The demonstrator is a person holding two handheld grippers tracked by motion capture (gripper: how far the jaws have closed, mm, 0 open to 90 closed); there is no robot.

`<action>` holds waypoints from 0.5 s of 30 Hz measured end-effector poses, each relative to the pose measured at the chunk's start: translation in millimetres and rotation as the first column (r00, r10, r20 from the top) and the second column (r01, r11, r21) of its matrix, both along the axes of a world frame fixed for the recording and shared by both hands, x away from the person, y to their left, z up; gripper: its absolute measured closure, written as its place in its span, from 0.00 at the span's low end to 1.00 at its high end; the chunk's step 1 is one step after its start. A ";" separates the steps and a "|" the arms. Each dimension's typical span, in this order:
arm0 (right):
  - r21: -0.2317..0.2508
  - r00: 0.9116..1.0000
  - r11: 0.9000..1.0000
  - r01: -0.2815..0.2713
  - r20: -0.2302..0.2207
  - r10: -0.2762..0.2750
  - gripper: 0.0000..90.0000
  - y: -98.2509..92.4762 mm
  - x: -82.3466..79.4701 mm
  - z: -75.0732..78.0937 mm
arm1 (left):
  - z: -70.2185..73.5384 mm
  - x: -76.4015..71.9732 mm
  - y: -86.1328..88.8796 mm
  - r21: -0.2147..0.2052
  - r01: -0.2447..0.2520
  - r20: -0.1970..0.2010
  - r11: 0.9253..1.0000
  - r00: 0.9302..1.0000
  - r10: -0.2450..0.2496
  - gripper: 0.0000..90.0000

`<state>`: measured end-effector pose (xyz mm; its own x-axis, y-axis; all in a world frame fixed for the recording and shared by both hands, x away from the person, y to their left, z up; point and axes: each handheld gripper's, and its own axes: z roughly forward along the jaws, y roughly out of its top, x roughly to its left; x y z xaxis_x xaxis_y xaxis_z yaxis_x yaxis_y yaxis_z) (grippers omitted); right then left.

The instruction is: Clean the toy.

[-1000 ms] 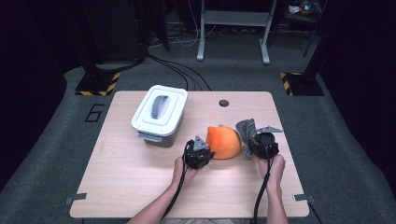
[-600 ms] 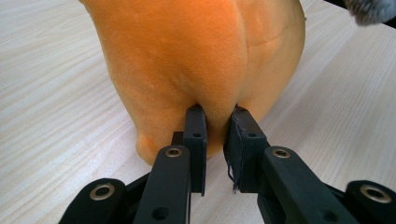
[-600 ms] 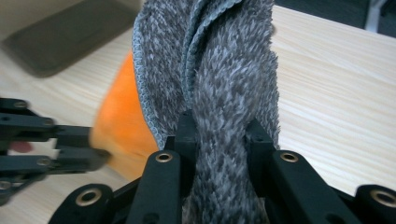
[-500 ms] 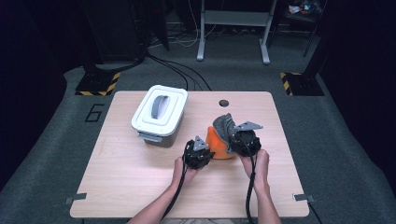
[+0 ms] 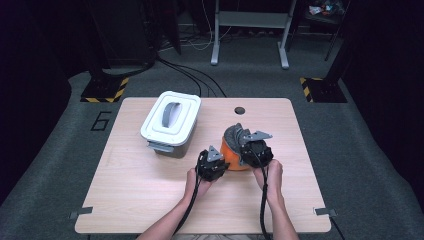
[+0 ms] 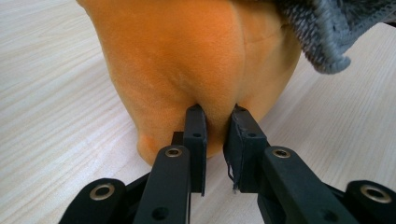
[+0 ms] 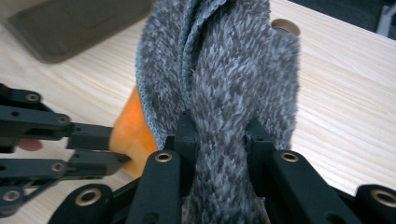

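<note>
On the wooden table (image 5: 150, 200), right of centre, an orange plush toy (image 5: 231, 152) is seen resting, with a grey fleecy cloth (image 5: 235, 134) draped over its far side. A fold of the toy's orange fabric (image 6: 187, 70) is pinched between the jaws of the left gripper (image 6: 215, 123), which is held low at the toy's near left side. The grey cloth (image 7: 224, 84) is bunched and clamped between the jaws of the right gripper (image 7: 219, 133), held above the toy's right side. A white lidded container (image 5: 170, 122) is noted well apart, to the left, with its lid on.
</note>
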<state>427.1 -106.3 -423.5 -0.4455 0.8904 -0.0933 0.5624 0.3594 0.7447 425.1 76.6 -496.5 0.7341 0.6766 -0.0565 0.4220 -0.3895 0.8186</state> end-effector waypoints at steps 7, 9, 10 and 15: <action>0.010 0.998 0.998 0.055 -0.011 -0.055 0.81 -17.7 2.3 -4.2 | -0.3 0.0 0.3 -0.002 0.003 -0.003 1.000 1.000 -0.003 0.87; 0.012 0.997 0.997 0.071 -0.020 -0.070 0.81 -22.1 3.4 -6.6 | -0.5 -0.1 0.2 -0.002 0.005 -0.001 1.000 1.000 -0.005 0.87; 0.021 0.997 0.997 0.075 -0.026 -0.074 0.81 -24.2 4.2 -8.0 | -0.5 -0.4 0.0 -0.004 0.005 -0.003 1.000 1.000 -0.005 0.87; 0.037 0.994 0.994 0.106 -0.044 -0.105 0.81 -34.1 7.0 -14.0 | -0.3 -0.9 -0.9 -0.003 0.005 -0.002 1.000 1.000 -0.005 0.87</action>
<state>434.1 -140.4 -437.6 -0.3517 0.9352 -0.0404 0.6267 0.2673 0.7320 424.3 75.7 -496.8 0.7374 0.6728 -0.0600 0.4219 -0.3894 0.8188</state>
